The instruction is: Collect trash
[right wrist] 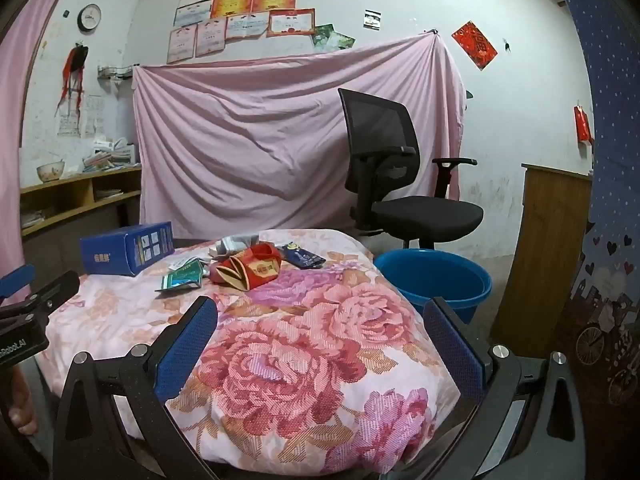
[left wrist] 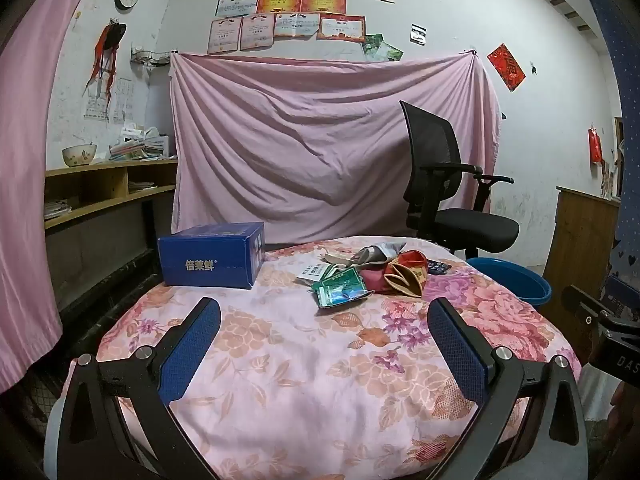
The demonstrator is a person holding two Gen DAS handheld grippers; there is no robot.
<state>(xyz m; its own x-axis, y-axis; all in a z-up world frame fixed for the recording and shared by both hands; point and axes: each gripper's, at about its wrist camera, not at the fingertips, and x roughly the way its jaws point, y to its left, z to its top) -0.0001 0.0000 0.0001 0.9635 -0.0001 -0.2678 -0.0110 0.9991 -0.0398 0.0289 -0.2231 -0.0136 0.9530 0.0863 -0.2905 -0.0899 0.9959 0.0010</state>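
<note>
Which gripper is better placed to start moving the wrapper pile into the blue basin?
Probably the right gripper. Both grippers are open and empty, short of the wrapper pile, but the blue basin sits just off the table's right edge, beside the right gripper. The left gripper faces the pile from farther left, nearer the blue box.

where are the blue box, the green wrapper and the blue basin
blue box point(left wrist: 208, 266), left wrist view, on its front face with the lettering
green wrapper point(left wrist: 340, 290), left wrist view, on its flat top side
blue basin point(right wrist: 434, 280), right wrist view, on its inner wall
</note>
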